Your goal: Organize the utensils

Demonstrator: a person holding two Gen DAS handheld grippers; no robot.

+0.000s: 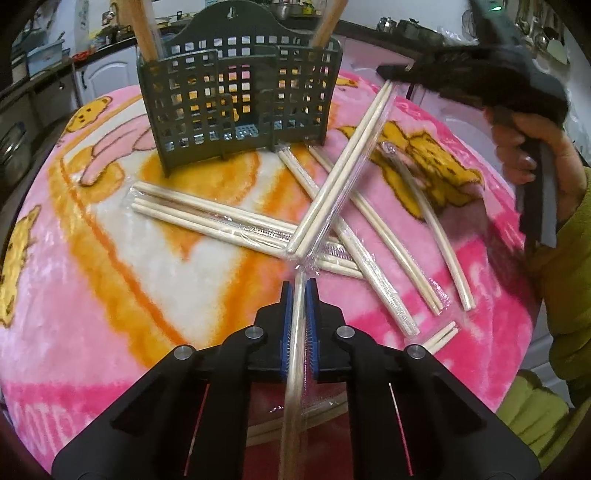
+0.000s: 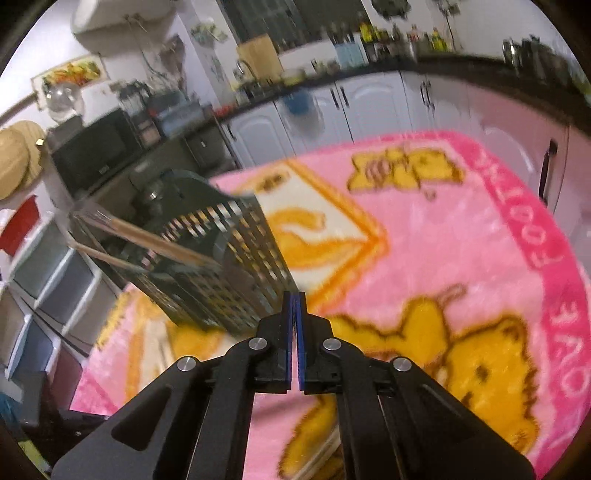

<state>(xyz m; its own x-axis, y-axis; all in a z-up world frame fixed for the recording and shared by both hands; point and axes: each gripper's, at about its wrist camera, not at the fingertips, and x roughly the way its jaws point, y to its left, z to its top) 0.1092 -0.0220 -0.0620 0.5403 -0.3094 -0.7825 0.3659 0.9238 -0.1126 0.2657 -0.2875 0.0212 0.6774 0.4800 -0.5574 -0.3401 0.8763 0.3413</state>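
between the left claw (image 1: 300,291)'s closed pads sits one clear-wrapped pale wooden chopstick pair (image 1: 347,162); lift it steadily toward the dark green slotted plastic holder (image 1: 240,99) ahead.

One dark green plastic lattice utensil holder (image 1: 240,107) stands at upper centre on one pink fleece cartoon-bear blanket (image 1: 92,295). Two brown wooden chopstick bundles (image 1: 146,33) rise from it – one at each end. Of clear-wrapped pairs of pale wooden chopsticks, one raised wrapped pair (image 1: 343,166) slants across the middle, five flat wrapped pairs (image 1: 221,218) lie beneath it, and one pair's ends (image 1: 441,336) peek out at lower right – more under the bottom edge are uncountable. Two tools: left tool (image 1: 299,291), right tool (image 2: 295,306).
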